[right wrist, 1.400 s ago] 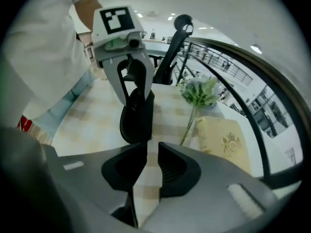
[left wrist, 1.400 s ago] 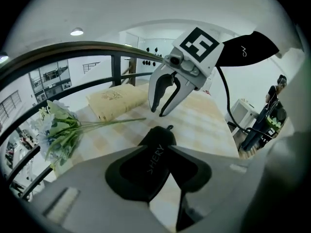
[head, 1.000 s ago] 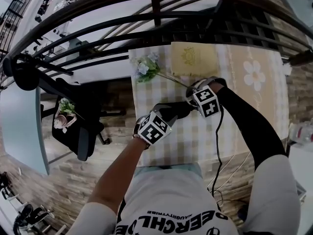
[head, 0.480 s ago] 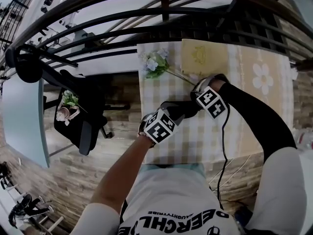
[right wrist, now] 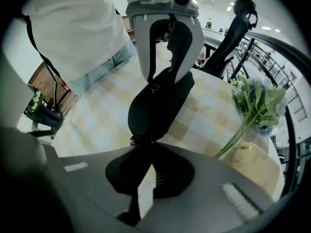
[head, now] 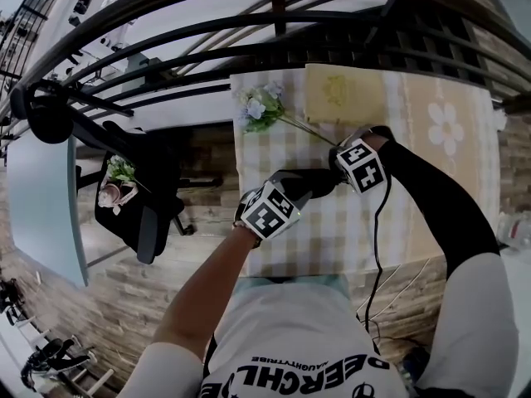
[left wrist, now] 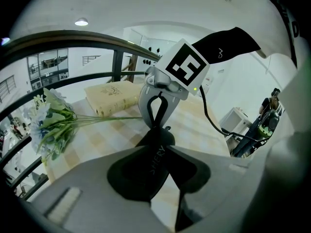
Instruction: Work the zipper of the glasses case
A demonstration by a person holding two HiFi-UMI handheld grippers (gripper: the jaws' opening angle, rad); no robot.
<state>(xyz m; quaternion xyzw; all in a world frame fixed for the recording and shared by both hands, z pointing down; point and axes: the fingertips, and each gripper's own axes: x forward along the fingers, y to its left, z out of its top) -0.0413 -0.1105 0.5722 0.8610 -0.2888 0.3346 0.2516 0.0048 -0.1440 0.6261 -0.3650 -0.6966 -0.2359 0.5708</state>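
Checked tablecloth (head: 332, 235): left edge near the left gripper (left wrist: 163, 154), bare squares toward the near edge. Left gripper: tongs clamped on one end of the black glasses case (head: 309, 181), which spans both grippers over mid-cloth. Right gripper (right wrist: 146, 152): tongs just closed, pinched tight on the case's other end. Flower spray (head: 259, 110) close behind; cream book (head: 343, 94) at the far edge.
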